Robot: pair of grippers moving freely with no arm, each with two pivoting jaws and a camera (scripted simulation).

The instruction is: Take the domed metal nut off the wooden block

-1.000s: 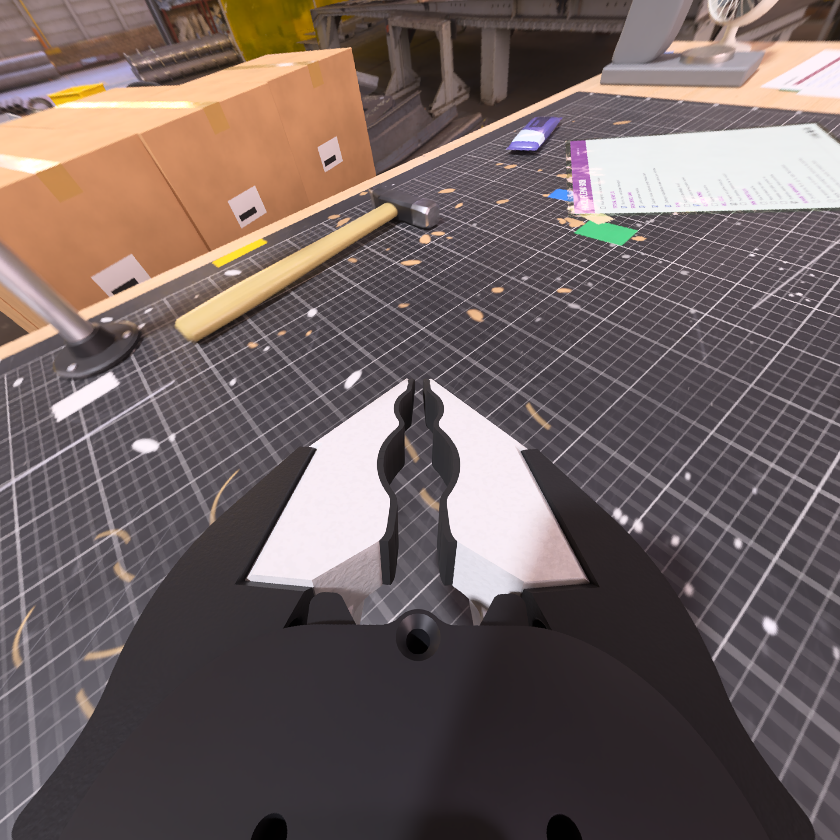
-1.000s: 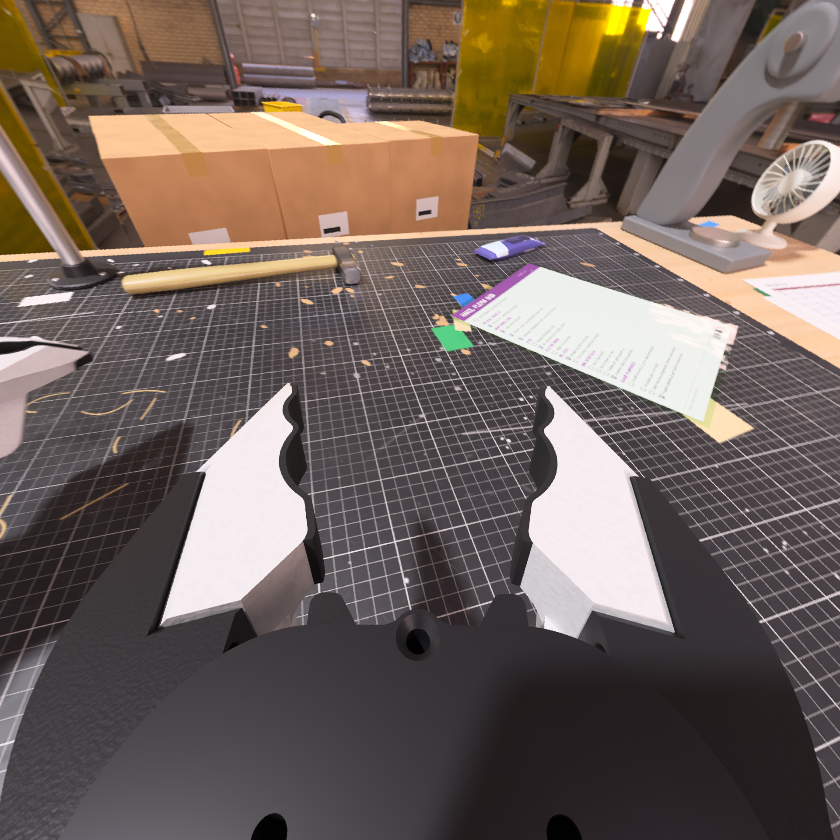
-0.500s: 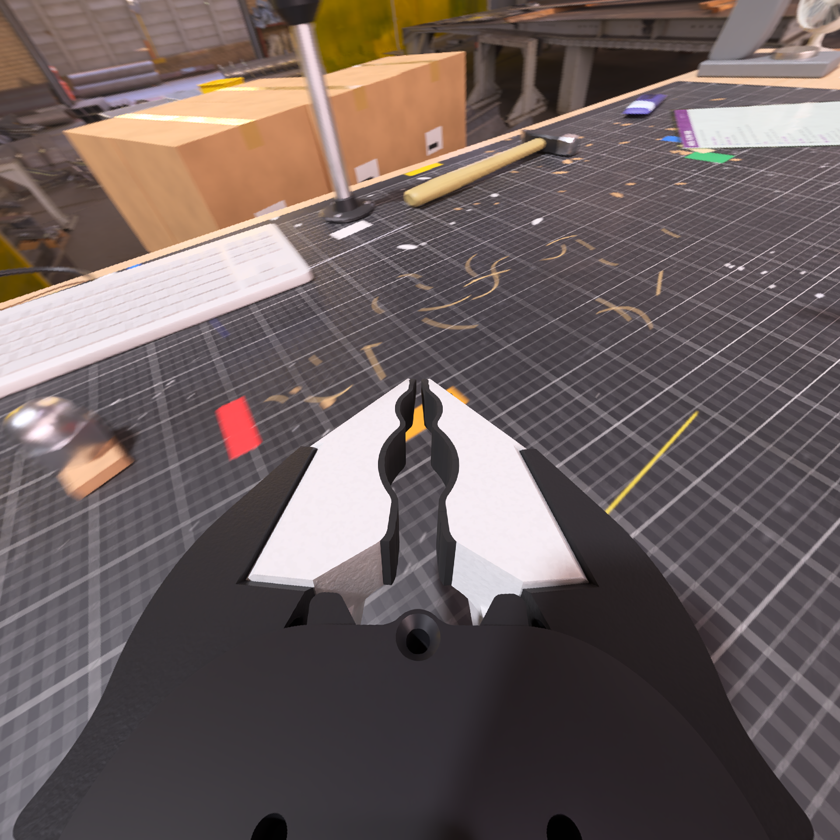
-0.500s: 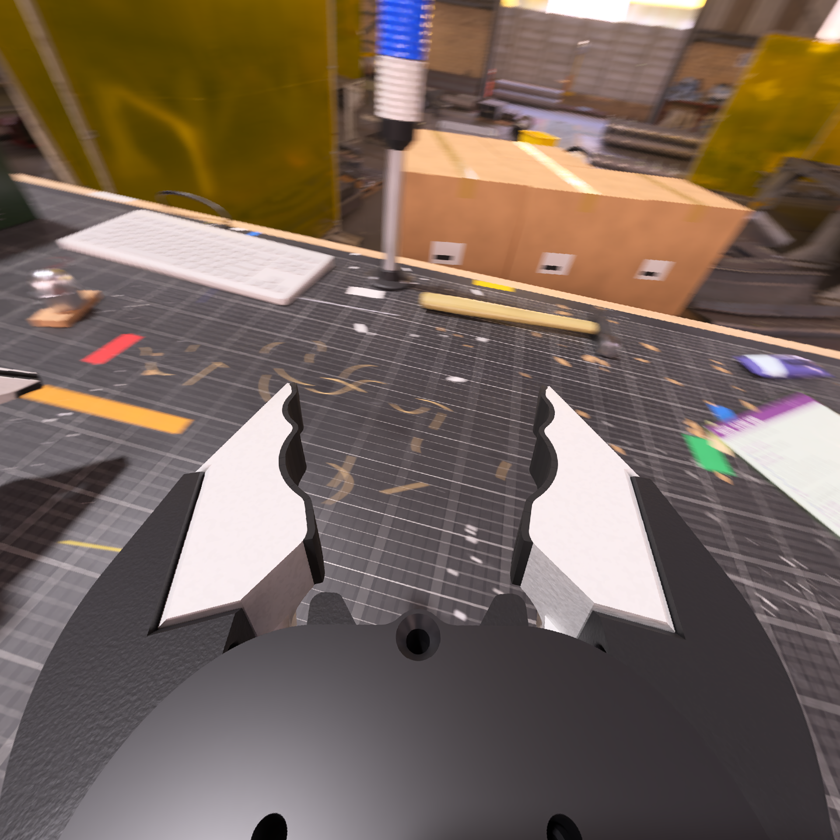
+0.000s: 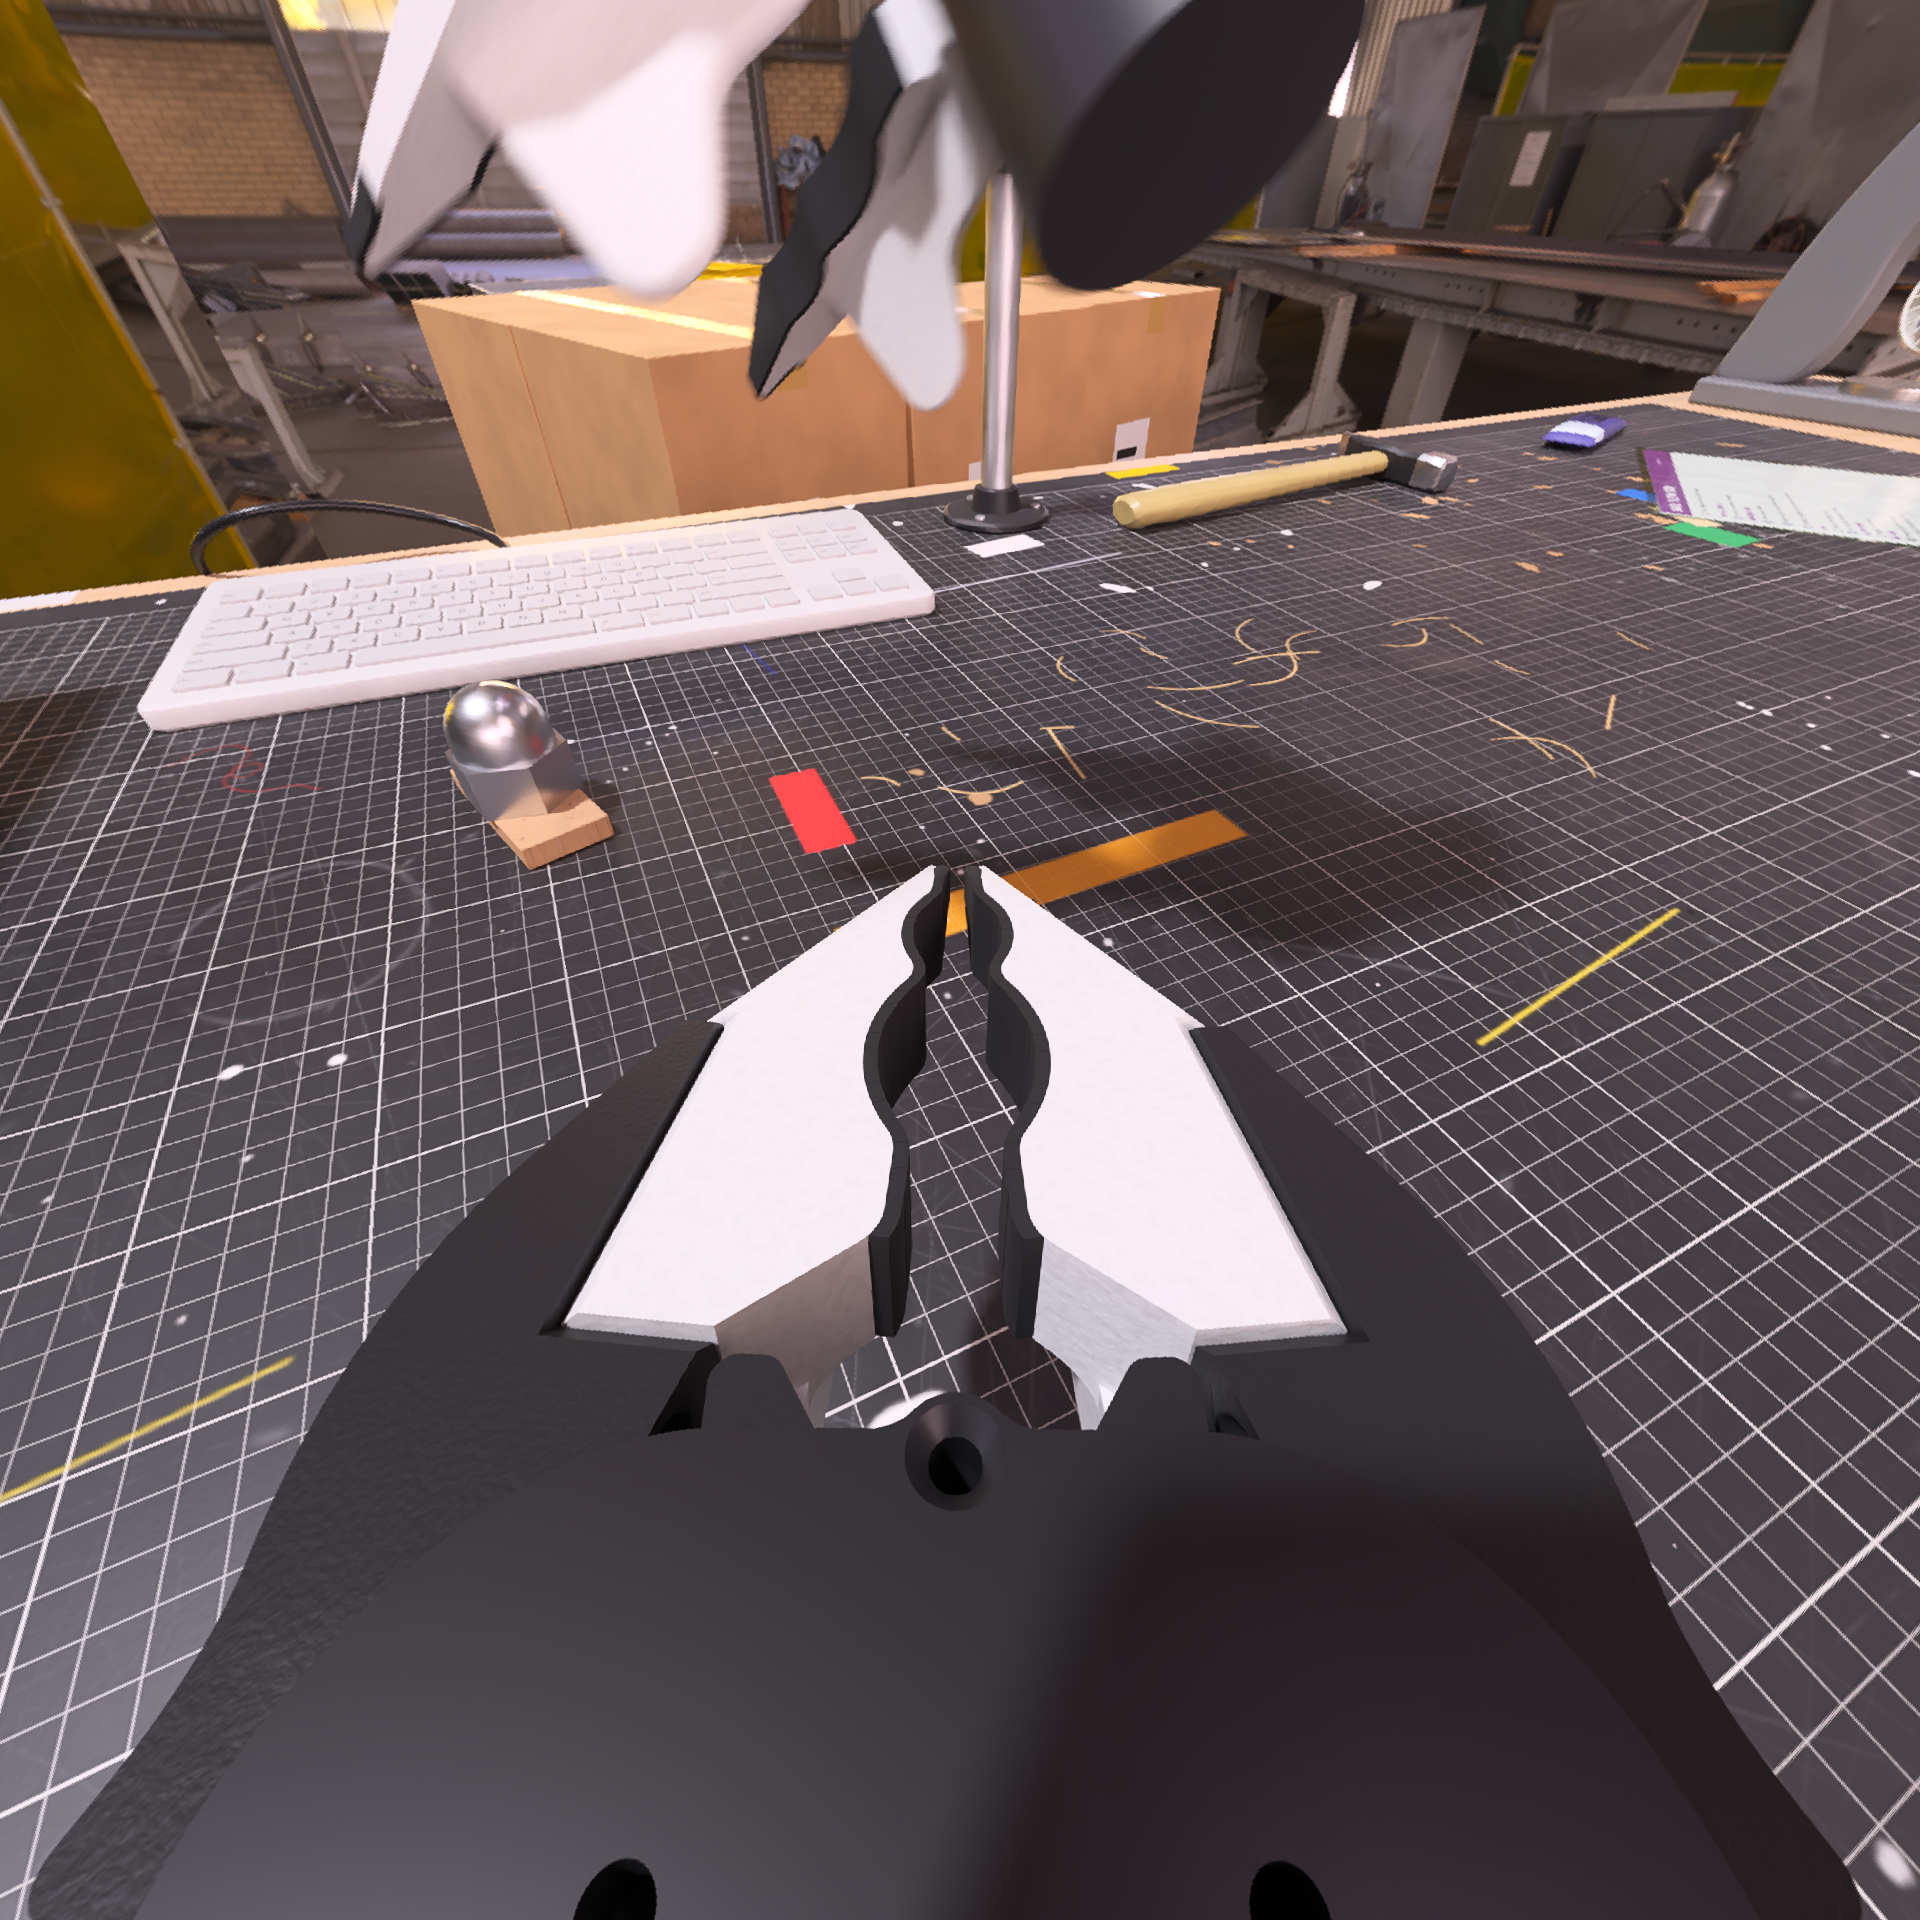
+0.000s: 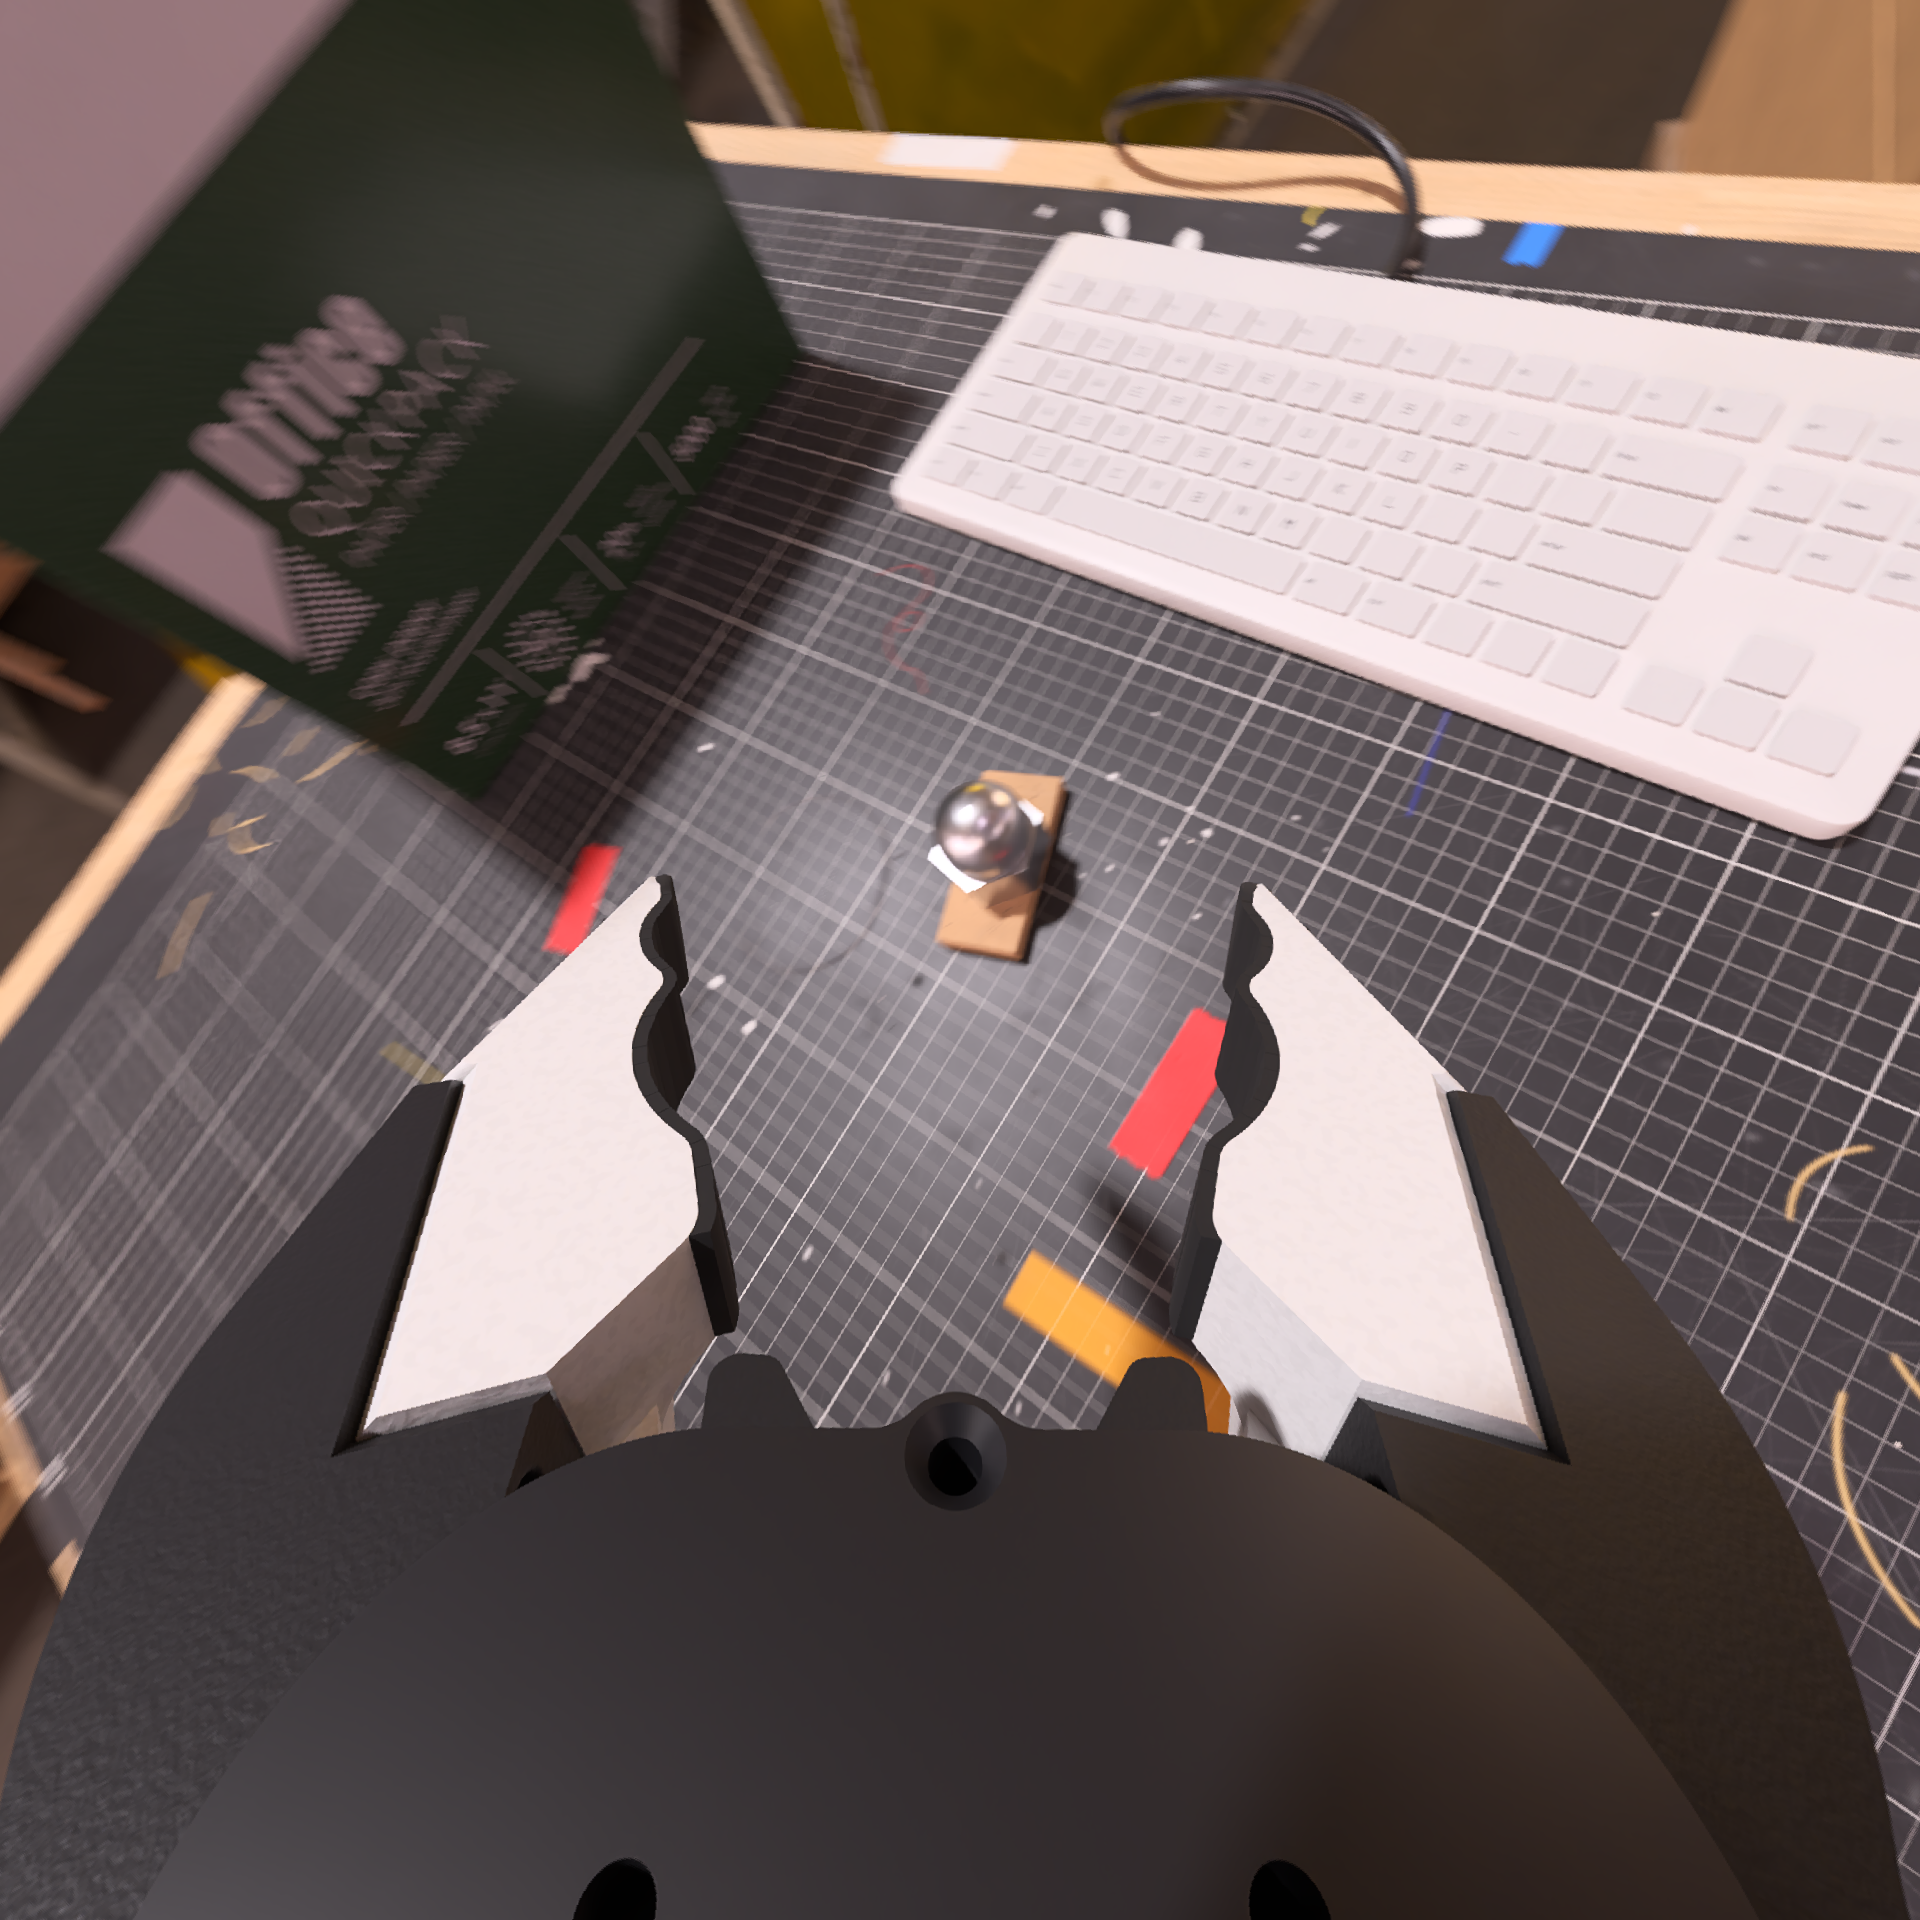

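Observation:
A shiny domed metal nut (image 6: 980,828) sits on a small flat wooden block (image 6: 1000,889) on the black cutting mat. In the left wrist view the nut (image 5: 500,736) and block (image 5: 552,828) lie ahead to the left. My right gripper (image 6: 954,883) is open and empty, high above the mat, looking down with the nut just beyond its fingertips. It also shows blurred at the top of the left wrist view (image 5: 582,281). My left gripper (image 5: 957,871) is shut and empty, low over the mat, to the right of the block.
A white keyboard (image 6: 1475,499) lies behind the nut, with a black cable (image 6: 1278,104) behind it. A dark green box (image 6: 395,416) stands at the left. Red (image 6: 1169,1091) and orange (image 6: 1091,1320) tape strips lie on the mat. A hammer (image 5: 1278,483), metal pole (image 5: 1000,343) and cardboard boxes (image 5: 790,395) are farther back.
Both views have swung left, bringing the keyboard, nut and block into view. My right gripper has risen and tilted down over the nut, staying open. My left gripper stays shut.

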